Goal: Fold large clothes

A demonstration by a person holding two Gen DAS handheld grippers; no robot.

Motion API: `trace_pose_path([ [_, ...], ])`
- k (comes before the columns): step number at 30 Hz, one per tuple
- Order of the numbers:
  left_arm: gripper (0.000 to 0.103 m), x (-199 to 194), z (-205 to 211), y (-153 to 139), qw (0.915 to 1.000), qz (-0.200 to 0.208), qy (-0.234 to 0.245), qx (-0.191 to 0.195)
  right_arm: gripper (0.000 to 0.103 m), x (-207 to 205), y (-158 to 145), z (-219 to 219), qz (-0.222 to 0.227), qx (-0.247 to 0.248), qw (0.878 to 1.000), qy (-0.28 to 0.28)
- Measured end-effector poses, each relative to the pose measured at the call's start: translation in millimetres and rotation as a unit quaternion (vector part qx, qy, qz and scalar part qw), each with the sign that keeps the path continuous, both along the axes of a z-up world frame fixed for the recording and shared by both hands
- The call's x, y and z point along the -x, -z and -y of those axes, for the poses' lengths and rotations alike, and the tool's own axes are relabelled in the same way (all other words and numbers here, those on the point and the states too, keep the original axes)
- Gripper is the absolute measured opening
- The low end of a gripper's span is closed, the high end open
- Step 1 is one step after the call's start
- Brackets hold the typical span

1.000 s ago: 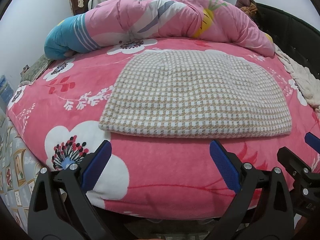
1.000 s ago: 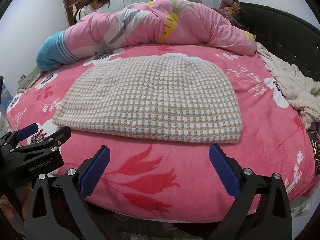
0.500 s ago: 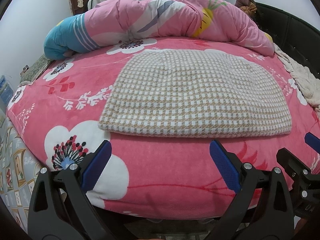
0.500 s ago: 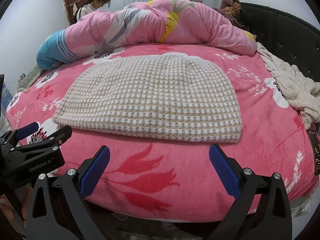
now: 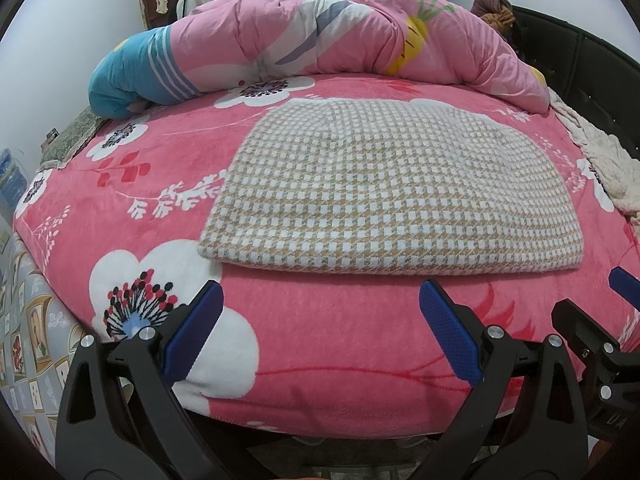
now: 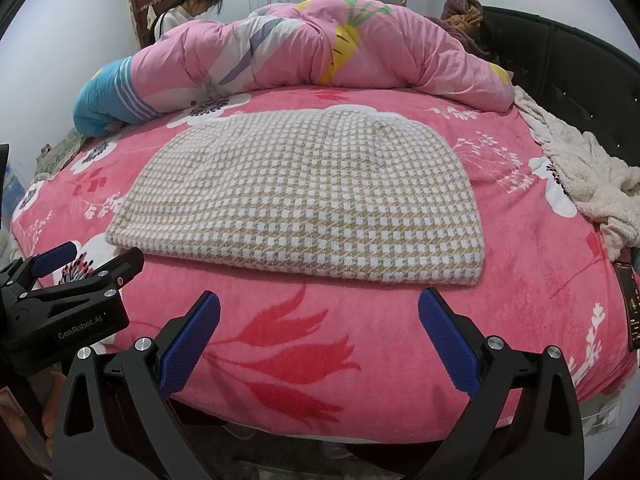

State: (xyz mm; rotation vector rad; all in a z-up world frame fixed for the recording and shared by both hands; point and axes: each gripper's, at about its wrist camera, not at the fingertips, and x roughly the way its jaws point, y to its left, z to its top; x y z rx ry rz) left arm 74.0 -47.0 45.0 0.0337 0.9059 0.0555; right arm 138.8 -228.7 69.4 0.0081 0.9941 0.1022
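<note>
Garment (image 5: 384, 196): checked knit, folded flat, frame centre, on pink bedspread (image 5: 320, 344). Your left gripper (image 5: 320, 332) and right gripper (image 6: 320, 332): lower frame, jaws spread wide, holding nothing, short of the garment's near edge.

**Both grippers spread wide, side by side**

The left gripper (image 5: 320, 336) holds its jaws wide apart, gripping nothing. The right gripper (image 6: 318, 338) is likewise spread and empty. The two sit close together at about the same level.
</note>
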Motion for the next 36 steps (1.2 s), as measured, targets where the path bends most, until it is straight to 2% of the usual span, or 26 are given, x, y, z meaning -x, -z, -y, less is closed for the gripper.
trace_pose_path([
  [36,0.095,0.9,0.7,-1.3,1.0,0.001,0.0,-0.002,0.096,1.0,0.5,0.3,-0.002,0.0,1.0,-0.004],
])
